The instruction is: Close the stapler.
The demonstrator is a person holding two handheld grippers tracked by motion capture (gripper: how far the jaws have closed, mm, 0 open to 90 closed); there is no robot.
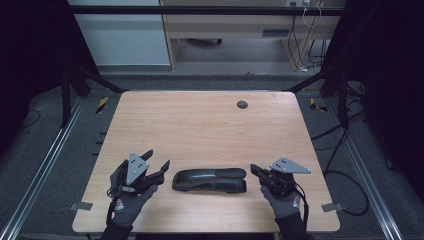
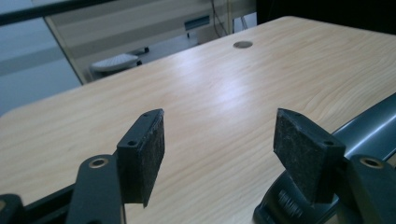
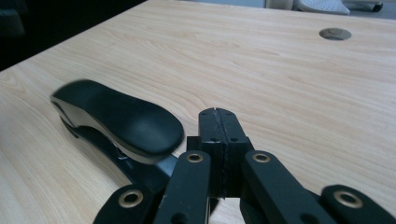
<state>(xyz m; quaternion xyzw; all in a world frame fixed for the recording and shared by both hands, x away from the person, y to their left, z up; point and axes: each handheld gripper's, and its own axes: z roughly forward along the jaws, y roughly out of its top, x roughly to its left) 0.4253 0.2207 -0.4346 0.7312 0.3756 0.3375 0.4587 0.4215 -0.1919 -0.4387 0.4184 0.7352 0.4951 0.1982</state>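
A: Starting at the left, what is the left gripper doing?

B: It is sitting just left of the stapler, near the front edge of the table. Its jaws are standing wide apart with nothing between them. In the left gripper view its pads are framing bare wood, and the stapler's dark body is showing just beyond the right-hand pad.

A: And the stapler itself?

B: It is lying flat on the table between the two grippers, lengthwise from one toward the other. It is black, with its rounded top arm resting over the base. Well behind it, toward the far edge, a small round grommet is sitting in the tabletop.

A: What about the right side?

B: The right gripper is resting just right of the stapler, pointing at its end. Its jaws are pressing tightly together with nothing held. In the right gripper view the closed tips are sitting just beside the stapler's rounded end, not gripping it.
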